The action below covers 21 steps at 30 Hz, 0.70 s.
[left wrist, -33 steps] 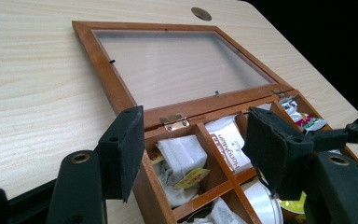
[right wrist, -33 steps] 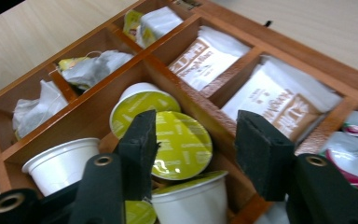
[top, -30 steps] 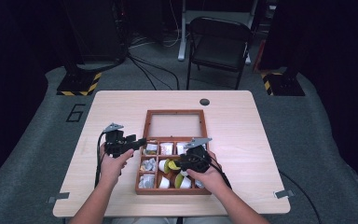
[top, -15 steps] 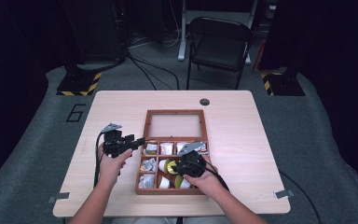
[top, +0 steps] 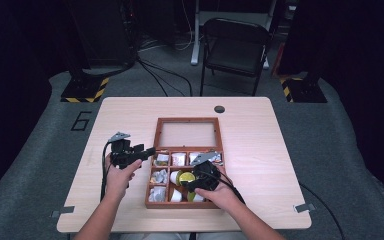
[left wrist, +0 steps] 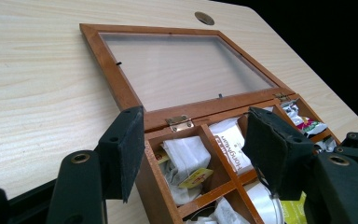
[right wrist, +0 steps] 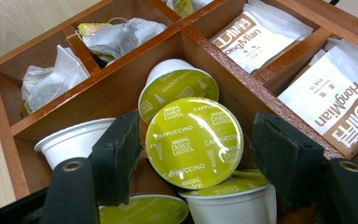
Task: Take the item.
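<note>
On the table (top: 260, 130), near the person's edge, a wooden box (top: 152, 172) is sitting w/ its glass lid (top: 186, 134) lying flat open behind it. Right gripper (top: 192, 184) is hovering over the middle compartments, jaws having just been opening; in the right gripper view the pads (right wrist: 117, 156) are standing apart on either side of a green-topped capuccino capsule (right wrist: 194, 142), not pressing on it, so it's open w/ the capsule between. That capsule is lying tilted on top of other capsules in the same compartment: another green one (right wrist: 179, 86) behind it, a white cup (right wrist: 77, 140) to its left. Paper sachets (right wrist: 338, 109) are filling the compartments beyond the divider, teabags (right wrist: 119, 36) the ones farther left. Left gripper (top: 147, 151) is resting at the box's left rear corner; in the left gripper view its jaws are straddling that corner by the brass hinge (left wrist: 179, 122), one pad (left wrist: 123, 149) outside the wall, the other over the sachets, partly open, and whether they're touching the wood I can't tell.
</note>
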### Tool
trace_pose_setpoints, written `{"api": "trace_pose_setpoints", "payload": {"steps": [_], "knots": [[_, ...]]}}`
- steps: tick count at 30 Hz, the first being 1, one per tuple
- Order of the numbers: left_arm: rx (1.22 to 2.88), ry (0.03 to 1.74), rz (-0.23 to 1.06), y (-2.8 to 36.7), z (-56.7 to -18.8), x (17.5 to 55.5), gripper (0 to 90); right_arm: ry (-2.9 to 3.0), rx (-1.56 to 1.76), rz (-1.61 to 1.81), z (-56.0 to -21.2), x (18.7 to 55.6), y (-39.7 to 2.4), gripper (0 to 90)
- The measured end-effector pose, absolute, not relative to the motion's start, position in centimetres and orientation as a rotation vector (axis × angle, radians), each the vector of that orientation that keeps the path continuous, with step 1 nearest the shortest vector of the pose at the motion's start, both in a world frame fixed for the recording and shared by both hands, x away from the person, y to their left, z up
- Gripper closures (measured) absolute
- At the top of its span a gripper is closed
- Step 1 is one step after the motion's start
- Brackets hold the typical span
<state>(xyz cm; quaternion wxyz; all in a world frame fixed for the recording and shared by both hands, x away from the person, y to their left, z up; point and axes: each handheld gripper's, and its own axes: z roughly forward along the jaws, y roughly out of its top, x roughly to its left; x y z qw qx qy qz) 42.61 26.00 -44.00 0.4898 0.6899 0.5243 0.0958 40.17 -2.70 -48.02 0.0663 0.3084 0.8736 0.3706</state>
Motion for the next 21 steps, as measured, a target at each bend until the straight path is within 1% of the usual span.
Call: {"api": "trace_pose_setpoints", "payload": {"steps": [13, 21], "knots": [[1.670, 1.281, 0.228, 26.19, -44.12, 42.58, 38.0, 2.666, 0.929, 1.055, -48.50, 40.67, -2.07, 31.7], [1.663, 1.287, 0.232, 26.38, -44.12, 42.43, 38.0, 2.685, 0.927, 1.032, -48.77, 40.89, -1.68, 34.0]]}}
